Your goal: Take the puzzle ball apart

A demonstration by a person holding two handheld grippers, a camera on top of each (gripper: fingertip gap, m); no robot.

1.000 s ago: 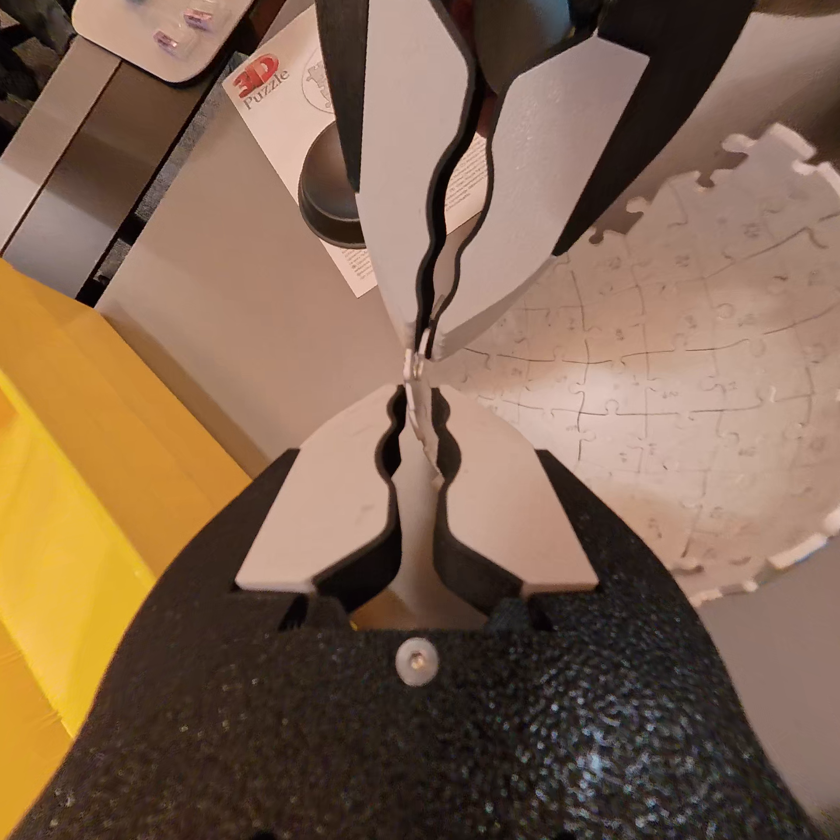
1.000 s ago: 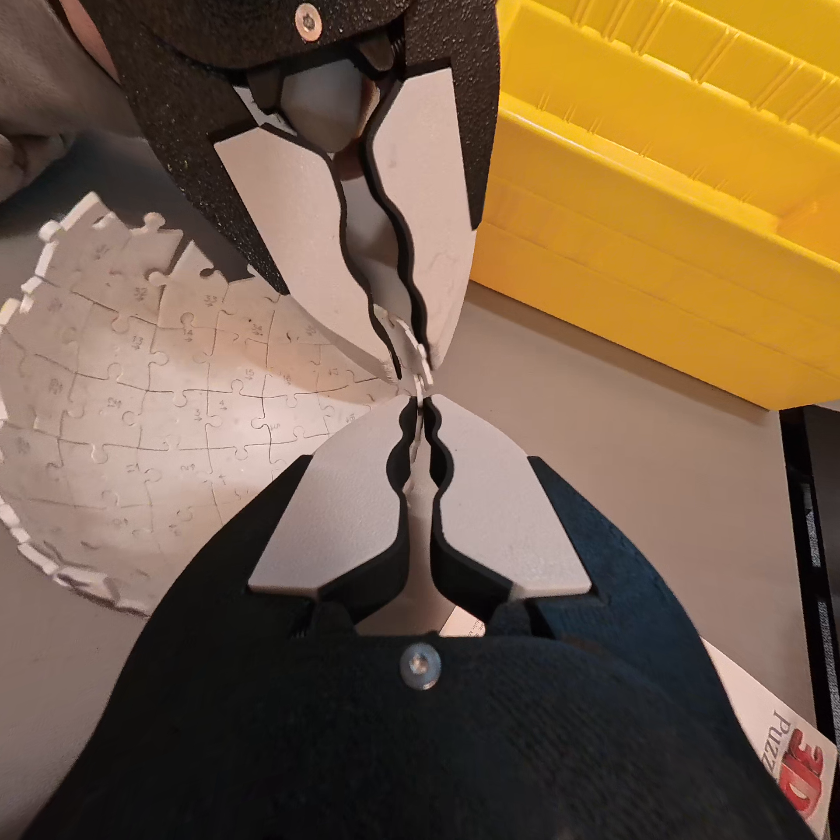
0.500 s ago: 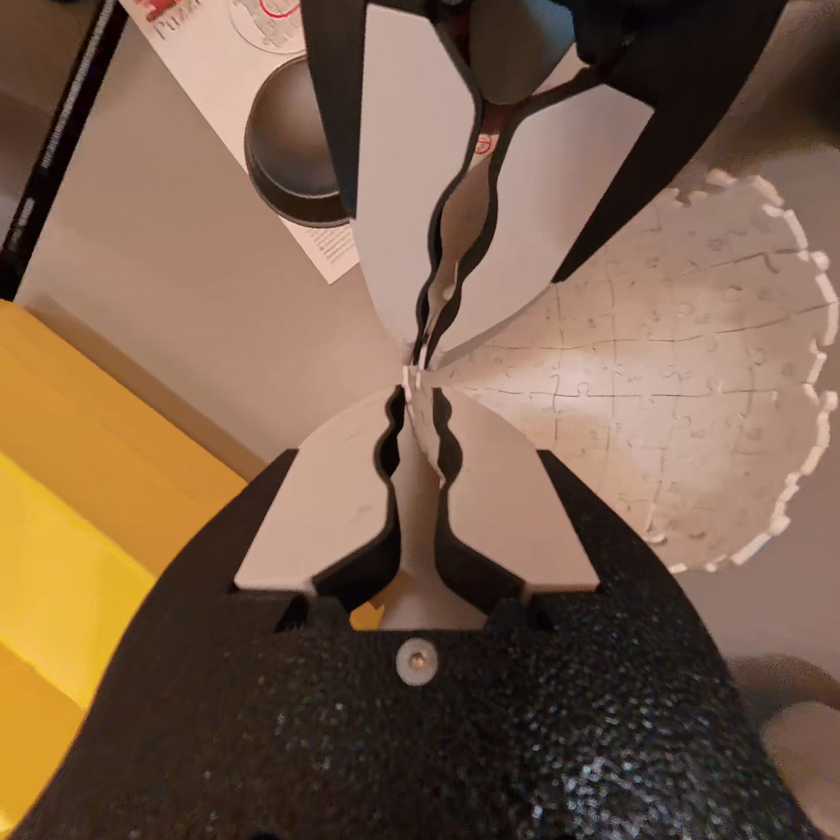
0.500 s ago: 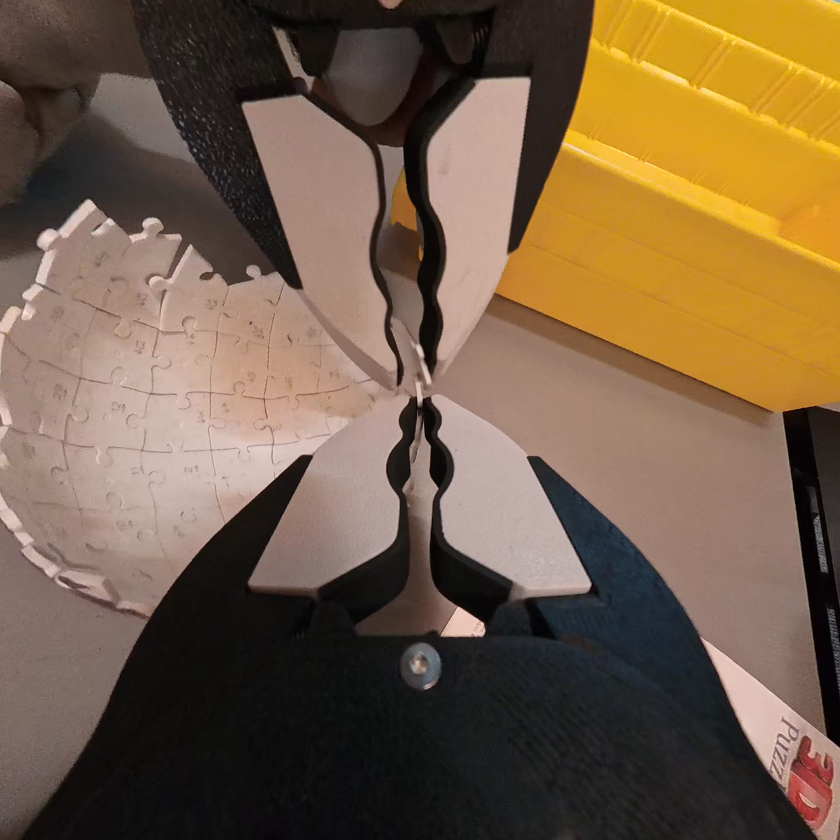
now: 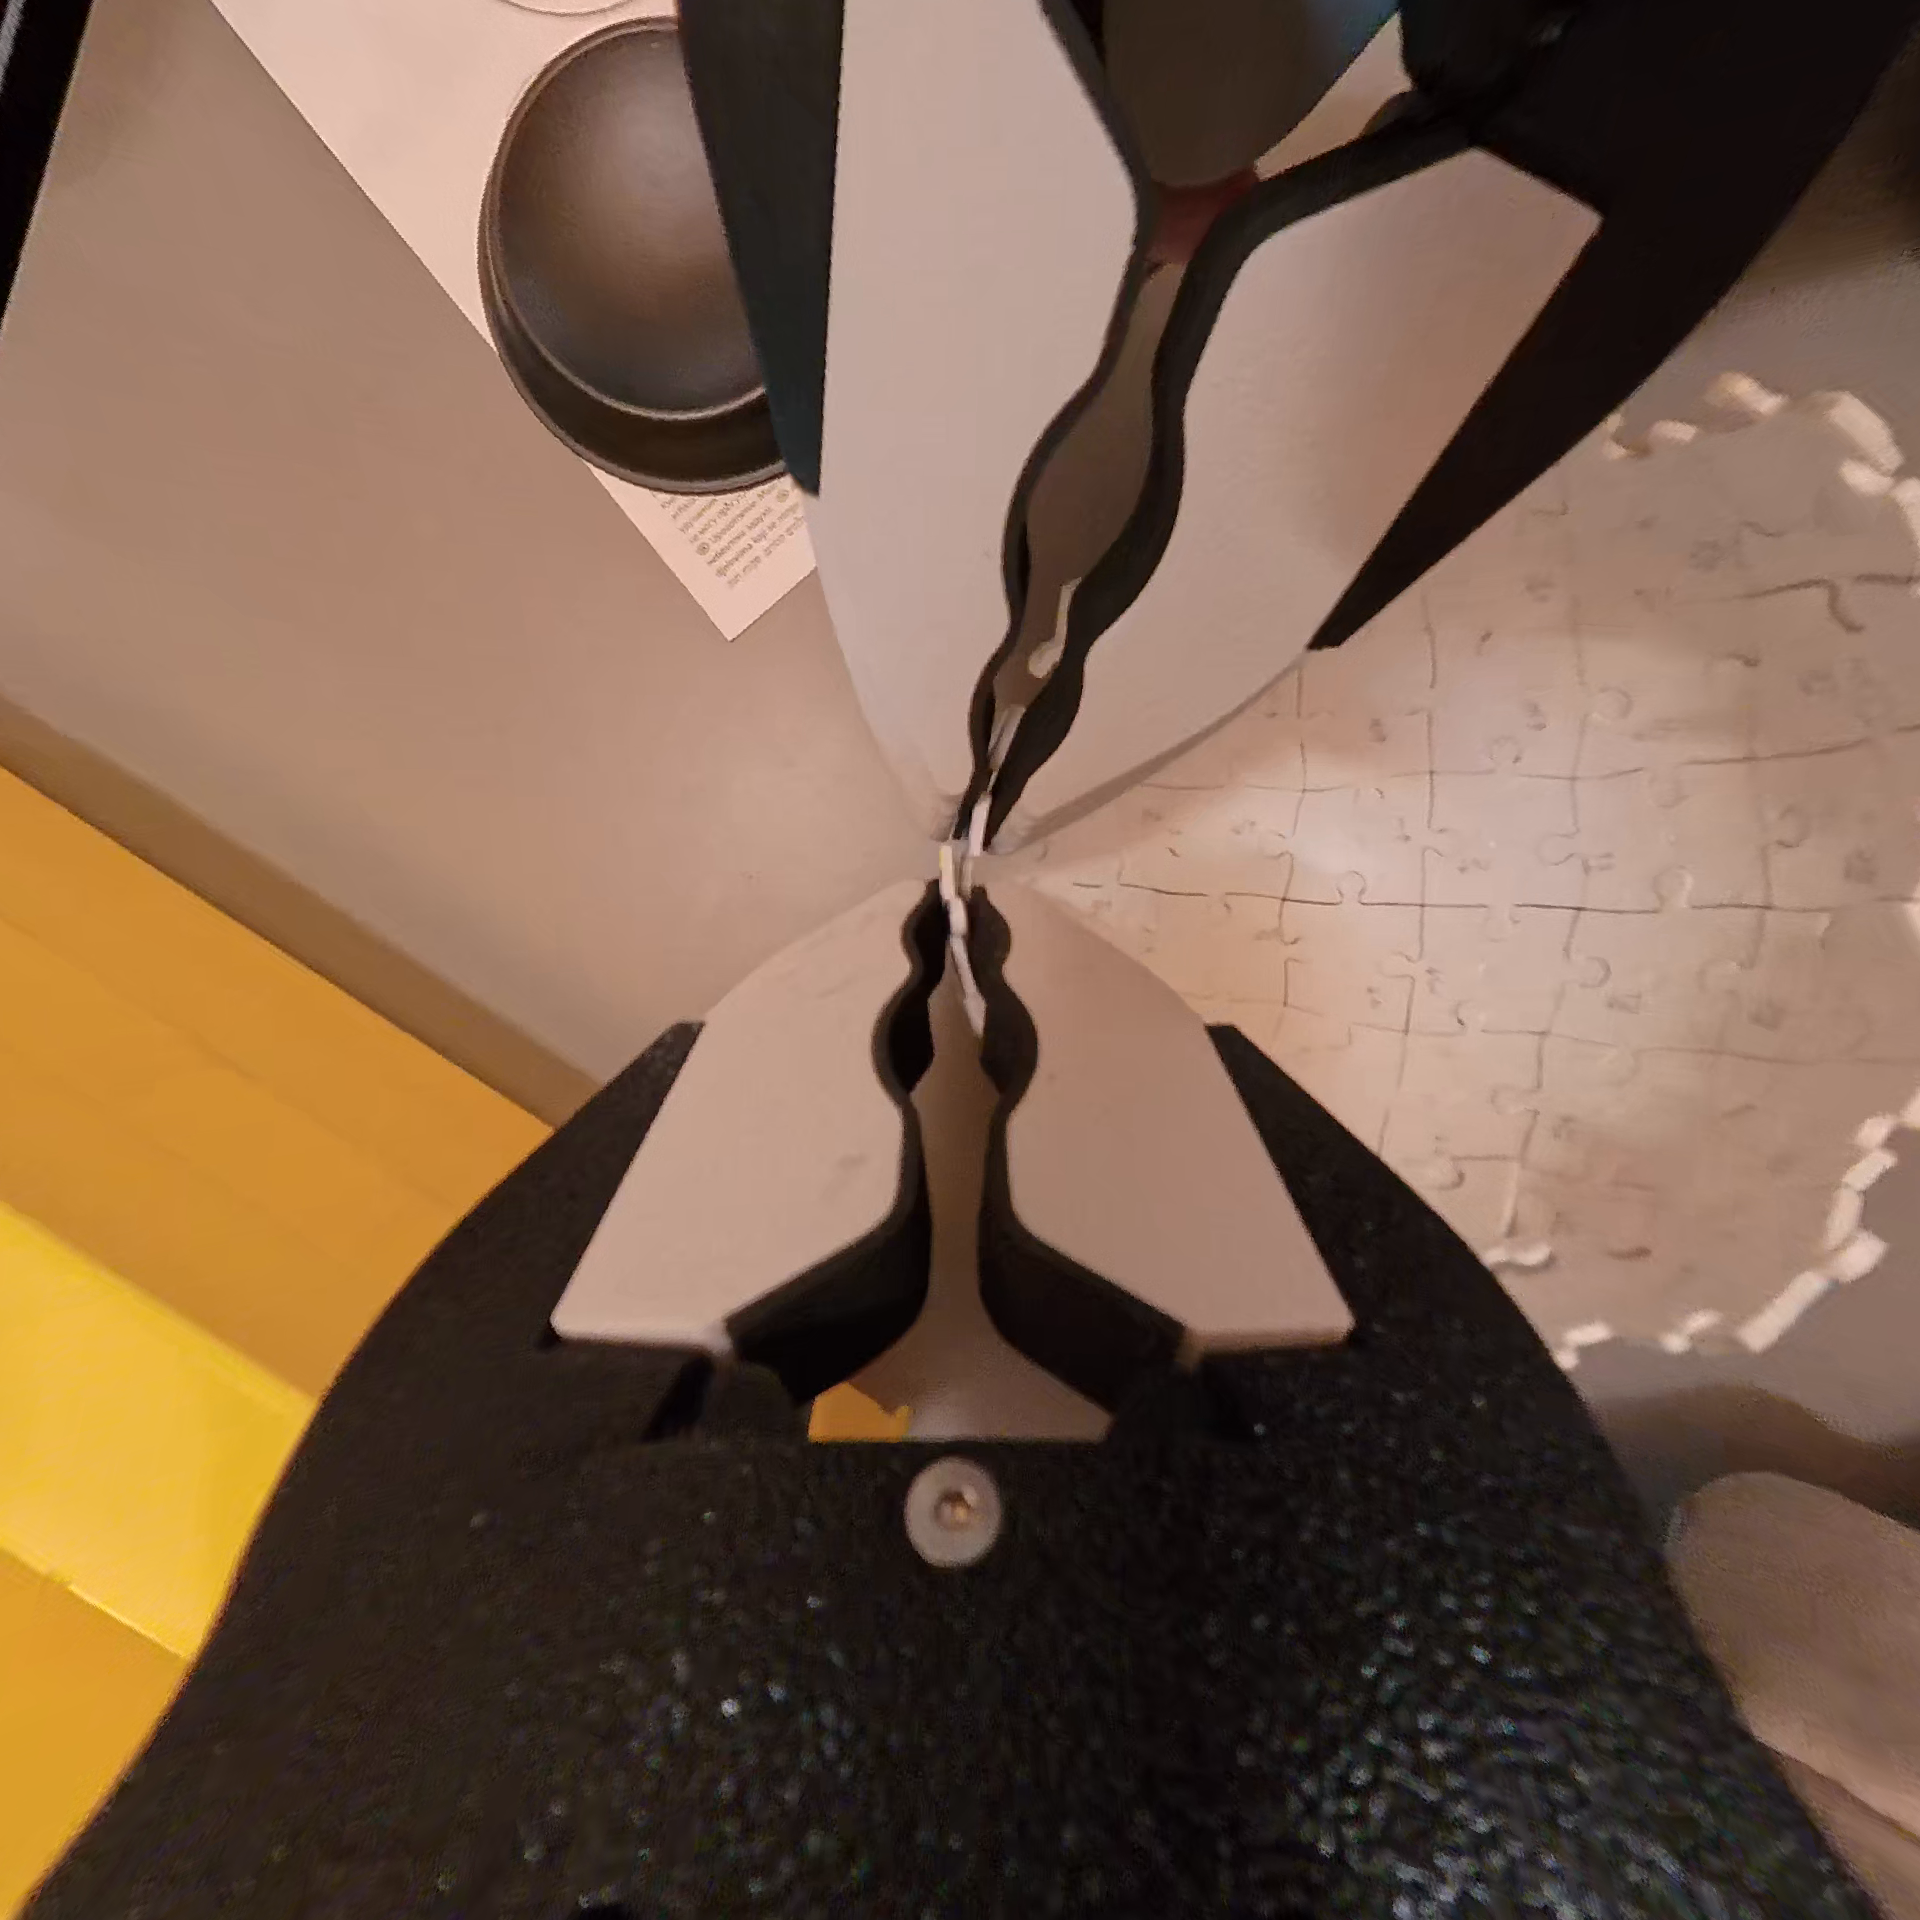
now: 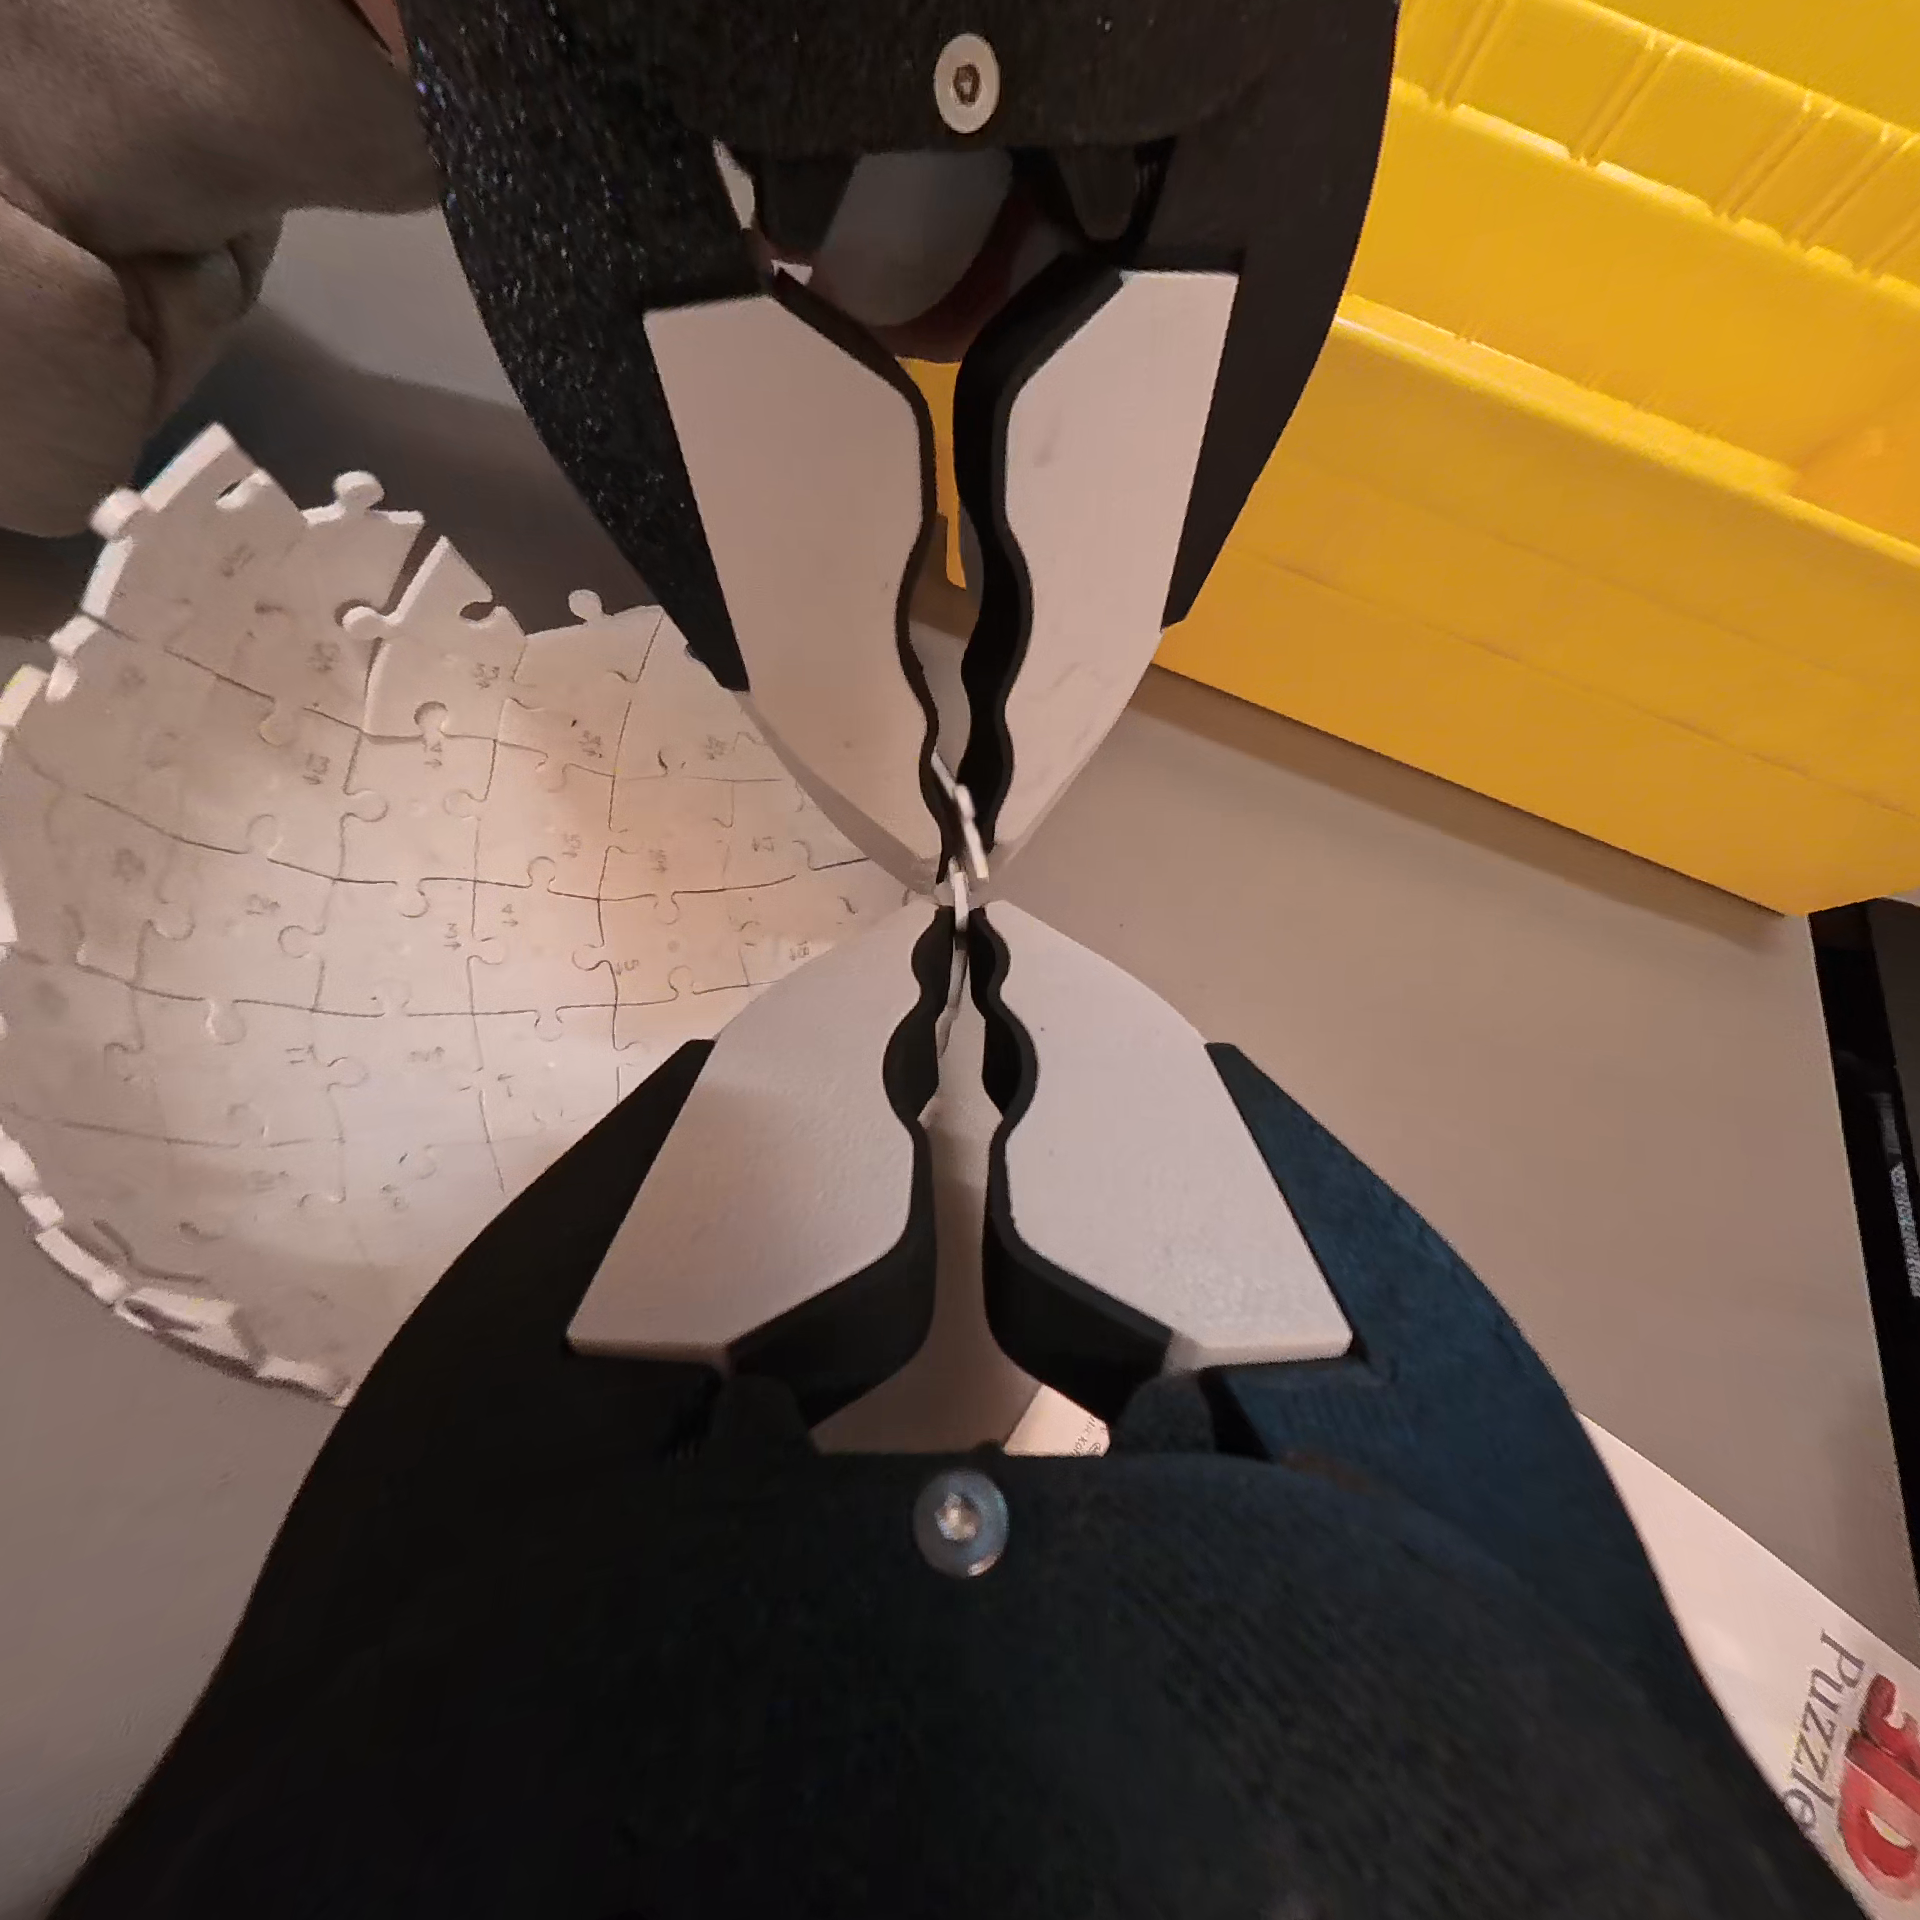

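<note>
The puzzle ball's white half shell (image 5: 1558, 935) lies open side up on the grey table; it also shows in the right wrist view (image 6: 312, 935). My left gripper (image 5: 956, 914) and my right gripper (image 5: 987, 810) meet tip to tip beside the shell's rim. Both are shut on a short strip of joined white puzzle pieces (image 5: 966, 977), seen edge-on and held above the table. In the right wrist view my right gripper (image 6: 961, 935) holds the near end of the strip (image 6: 971, 831) and my left gripper (image 6: 961, 821) holds the far end.
A yellow bin (image 6: 1558, 520) stands along one side of the table; it also shows in the left wrist view (image 5: 156, 1143). A black round stand (image 5: 623, 281) sits on a white printed sheet (image 5: 395, 135). A hand (image 6: 104, 260) holds the left gripper. My left and right fingertips are right by each other.
Both grippers have stayed shut on the strip and have turned together. The left gripper now stands more upright in the right wrist view. The stand and shell have shifted in the left wrist view.
</note>
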